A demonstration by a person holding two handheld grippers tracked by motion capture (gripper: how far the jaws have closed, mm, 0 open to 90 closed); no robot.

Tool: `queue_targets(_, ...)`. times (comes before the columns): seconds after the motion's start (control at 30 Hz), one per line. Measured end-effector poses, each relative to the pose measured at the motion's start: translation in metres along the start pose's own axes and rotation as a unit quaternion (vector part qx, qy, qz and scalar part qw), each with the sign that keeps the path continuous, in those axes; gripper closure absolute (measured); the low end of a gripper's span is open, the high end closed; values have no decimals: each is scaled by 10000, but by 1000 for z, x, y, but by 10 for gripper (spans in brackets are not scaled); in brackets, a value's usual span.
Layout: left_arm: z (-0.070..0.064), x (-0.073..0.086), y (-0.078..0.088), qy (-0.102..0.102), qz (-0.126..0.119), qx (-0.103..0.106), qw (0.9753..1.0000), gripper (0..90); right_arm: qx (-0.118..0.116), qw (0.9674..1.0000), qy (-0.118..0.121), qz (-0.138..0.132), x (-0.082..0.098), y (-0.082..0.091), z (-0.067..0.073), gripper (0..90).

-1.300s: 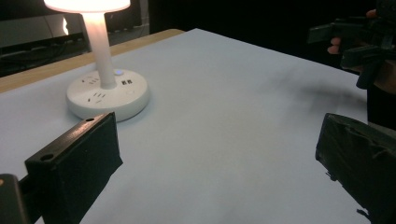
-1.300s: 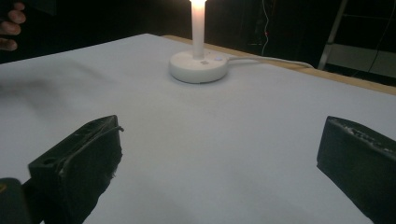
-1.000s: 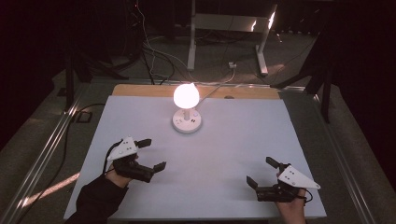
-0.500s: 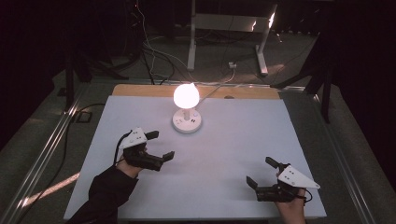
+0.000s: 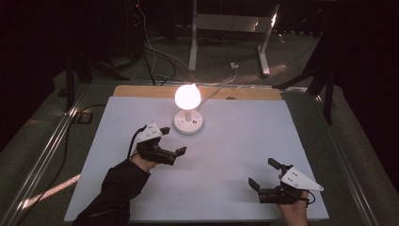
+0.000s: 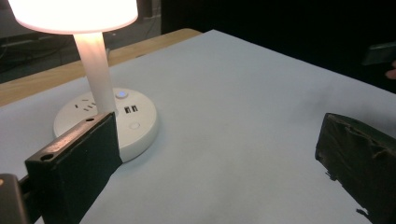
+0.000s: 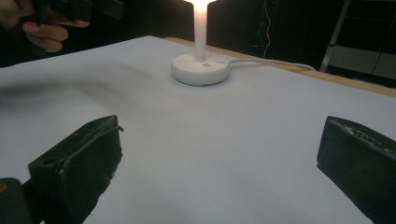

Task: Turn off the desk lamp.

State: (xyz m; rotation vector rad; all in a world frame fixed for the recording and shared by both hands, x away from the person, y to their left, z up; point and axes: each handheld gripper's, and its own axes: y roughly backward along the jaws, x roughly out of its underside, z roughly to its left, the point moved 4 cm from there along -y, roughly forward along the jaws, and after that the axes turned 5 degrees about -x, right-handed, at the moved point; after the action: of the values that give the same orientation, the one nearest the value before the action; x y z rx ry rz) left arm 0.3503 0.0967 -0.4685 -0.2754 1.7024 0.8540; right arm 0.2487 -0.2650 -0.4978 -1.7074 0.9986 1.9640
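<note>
Closer to the lamp (image 5: pixel 188 113) now, left gripper (image 5: pixel 171 141) gapes empty; right gripper (image 5: pixel 264 173) likewise, its hand cut off.

A white-covered counter (image 5: pixel 235 141) stands in a dim room, a strip of bare wood (image 5: pixel 141 91) showing along its far edge. Beyond it, dark cables (image 5: pixel 150 56) snake across the grey floor (image 5: pixel 301 52) near a white metal frame (image 5: pixel 193 42) and a small white plug (image 5: pixel 234 67). A metal rail (image 5: pixel 47 155) runs along the counter's left side.
</note>
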Motion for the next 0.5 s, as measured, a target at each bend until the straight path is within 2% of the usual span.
queue_targets(0.23, 1, -1, -14, 55, 112, 67, 9999, 15, -20, 10000, 10, 8, 0, 0, 0, 0)
queue_targets(0.47, 4, -2, -28, 20, 157, 68, 9999, 80, -24, 10000, 10, 3, 0, 0, 1, 0)
queue_targets(0.5, 5, -2, -30, 21, 143, 39, 9999, 123, -42, 10000, -6, -7, 0, 0, 1, 0)
